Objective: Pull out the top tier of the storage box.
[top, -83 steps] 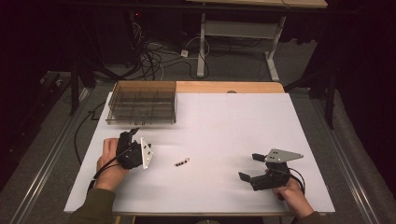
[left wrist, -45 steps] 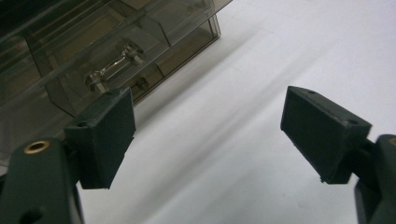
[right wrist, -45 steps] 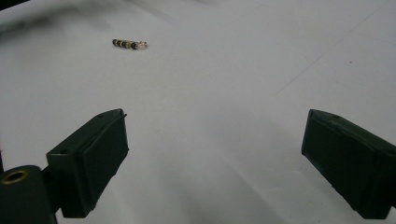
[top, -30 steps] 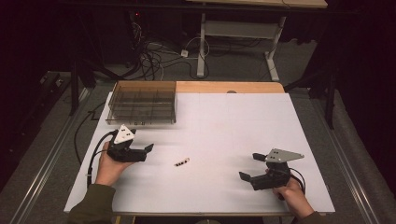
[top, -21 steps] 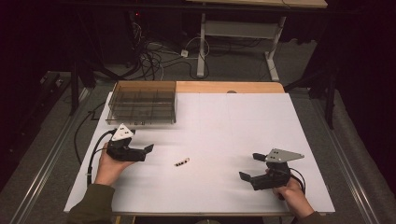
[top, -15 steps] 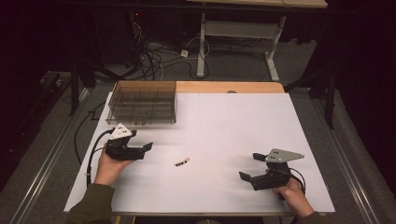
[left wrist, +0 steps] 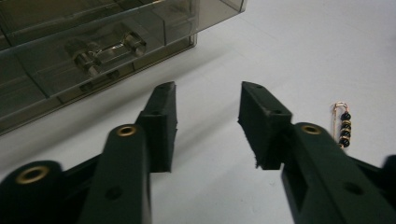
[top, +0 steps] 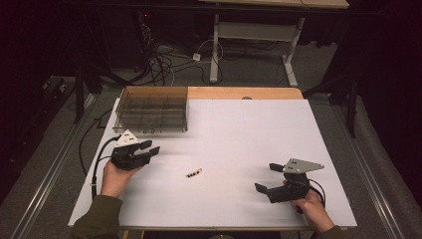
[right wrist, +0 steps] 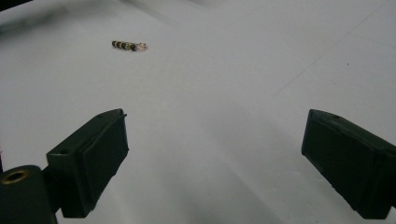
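Note:
A small pin strung with black beads (top: 194,173) lies flat on the white table (top: 239,124), between the two hands. My left gripper (top: 151,147) is held low at the table's left and points right, with the beaded pin (left wrist: 344,126) off to the right of its jaws. The left gripper (left wrist: 208,91) has just been closing its jaws; a gap remains and nothing is between them. At the front right, my right gripper (top: 266,177) stands wide open and empty. From the right gripper (right wrist: 217,116) the pin (right wrist: 128,45) lies farther off, up and to the left.
A smoky clear compartment box (top: 152,107) sits at the table's back left, just beyond the left gripper; its latch and front wall (left wrist: 93,42) are close. Cables and table legs stand on the floor behind.
The left gripper's jaws have drawn closer together. Both hands have stayed in place and the pin has not moved.

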`<state>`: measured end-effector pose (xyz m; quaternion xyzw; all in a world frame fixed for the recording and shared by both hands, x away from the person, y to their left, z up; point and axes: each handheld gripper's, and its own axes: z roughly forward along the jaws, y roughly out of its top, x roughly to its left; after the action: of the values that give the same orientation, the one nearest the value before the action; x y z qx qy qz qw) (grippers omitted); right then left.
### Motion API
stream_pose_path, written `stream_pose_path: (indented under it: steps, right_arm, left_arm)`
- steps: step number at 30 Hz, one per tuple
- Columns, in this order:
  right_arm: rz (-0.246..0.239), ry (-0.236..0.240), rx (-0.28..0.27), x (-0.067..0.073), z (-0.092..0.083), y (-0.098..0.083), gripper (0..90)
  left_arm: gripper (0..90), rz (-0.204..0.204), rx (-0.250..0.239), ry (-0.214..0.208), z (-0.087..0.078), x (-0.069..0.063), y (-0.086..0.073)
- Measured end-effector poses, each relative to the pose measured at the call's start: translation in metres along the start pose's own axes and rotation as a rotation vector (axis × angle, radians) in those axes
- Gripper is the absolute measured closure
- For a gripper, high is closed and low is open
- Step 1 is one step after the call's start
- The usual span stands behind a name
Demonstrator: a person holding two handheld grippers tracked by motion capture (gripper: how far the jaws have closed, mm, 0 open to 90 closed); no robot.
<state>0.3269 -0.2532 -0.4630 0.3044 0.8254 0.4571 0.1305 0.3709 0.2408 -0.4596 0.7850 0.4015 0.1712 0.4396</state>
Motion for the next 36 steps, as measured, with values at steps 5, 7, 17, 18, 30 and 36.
stream_pose_path:
  steps: [5, 7, 17, 18, 30, 36]
  right_arm:
    - [0.000, -0.001, 0.000, 0.000, 0.000, 0.000, 7.9]
    - [0.000, -0.001, 0.001, 0.000, 0.000, 0.000, 7.9]
    - [-0.001, 0.000, 0.002, 0.000, 0.000, 0.000, 7.9]
    - [0.000, 0.000, 0.002, 0.000, 0.000, 0.000, 7.9]
    - [0.001, 0.000, 0.001, 0.001, 0.001, 0.001, 7.9]
    - [0.003, 0.000, 0.002, 0.000, 0.001, 0.001, 7.9]
  left_arm:
    - [72.4, -0.007, 0.003, 0.022, -0.002, 0.001, 0.001]
    - [77.0, -0.011, -0.001, 0.022, -0.003, 0.002, 0.002]
    - [87.7, -0.024, 0.016, -0.005, -0.004, 0.008, 0.006]
    - [87.7, -0.029, 0.013, -0.006, -0.004, 0.009, 0.008]
    - [87.7, -0.029, -0.013, -0.010, -0.008, 0.020, 0.033]
    - [87.7, -0.021, -0.019, -0.019, -0.005, 0.026, 0.051]
